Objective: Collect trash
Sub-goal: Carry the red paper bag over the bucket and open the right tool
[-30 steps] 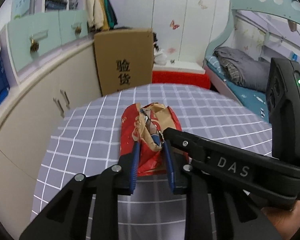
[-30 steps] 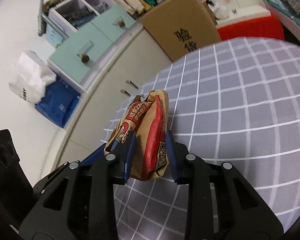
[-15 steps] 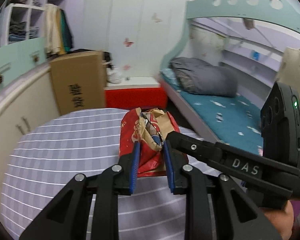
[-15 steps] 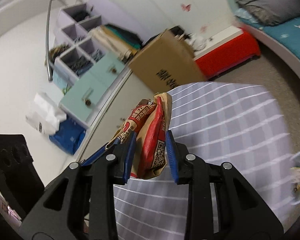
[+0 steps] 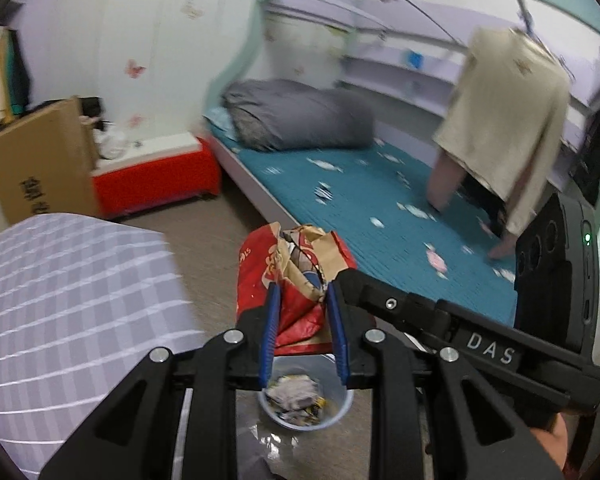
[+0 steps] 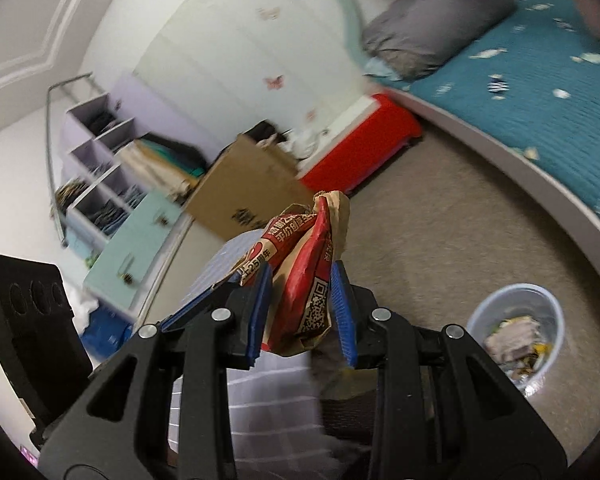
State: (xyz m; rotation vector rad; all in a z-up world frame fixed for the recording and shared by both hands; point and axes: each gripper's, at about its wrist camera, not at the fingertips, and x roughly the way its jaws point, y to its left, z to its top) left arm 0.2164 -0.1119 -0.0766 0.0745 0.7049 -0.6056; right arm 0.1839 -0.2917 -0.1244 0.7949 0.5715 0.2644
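- Both grippers, left gripper (image 5: 302, 322) and right gripper (image 6: 302, 314), are pinching 1 crumpled snack wrapper (image 5: 296, 276).
- Light, soft, crinkly; the middle grip is looking secure.
- Trash bin (image 5: 306, 424) is sitting at 6 o'clock.

The trash bin (image 5: 306, 402) at six o'clock is half hidden behind the left gripper (image 5: 302, 330); its contents are too blurred to identify.

White letters "DAS" stand on the black body of the right gripper (image 5: 342, 280), seen from the left wrist. The red-and-brown snack bag (image 6: 306, 280) carries "25" beside Chinese characters and a QR code. Black Chinese characters on the cardboard box (image 5: 40, 168) are blurred.
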